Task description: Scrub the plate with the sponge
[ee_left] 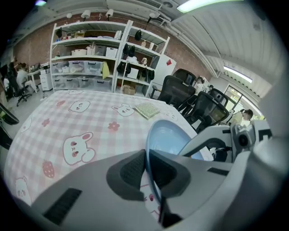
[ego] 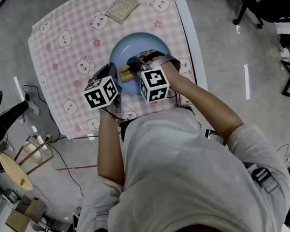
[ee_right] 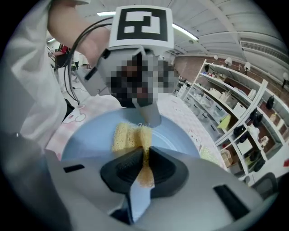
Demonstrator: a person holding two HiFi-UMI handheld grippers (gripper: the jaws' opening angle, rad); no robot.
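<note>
The plate (ego: 144, 44) is on the pink-checked desk (ego: 62, 38), at the centre of the head view. The left gripper (ee_left: 146, 168) is clenched on its near rim. The right gripper (ee_right: 145, 164) grasps the yellow sponge (ee_right: 128, 135), pressed against the plate's face. A green pad (ego: 123, 7) lies at upper centre.

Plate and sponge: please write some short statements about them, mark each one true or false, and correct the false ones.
1. The left gripper is shut on the rim of the blue plate. True.
2. The right gripper is open and empty. False: it is shut on the yellow sponge.
3. The sponge is over the plate's inner face. True.
4. The plate is over bare wood. False: it is over a pink checked cloth.
5. A greenish pad lies on the cloth, apart from the plate. True.
</note>
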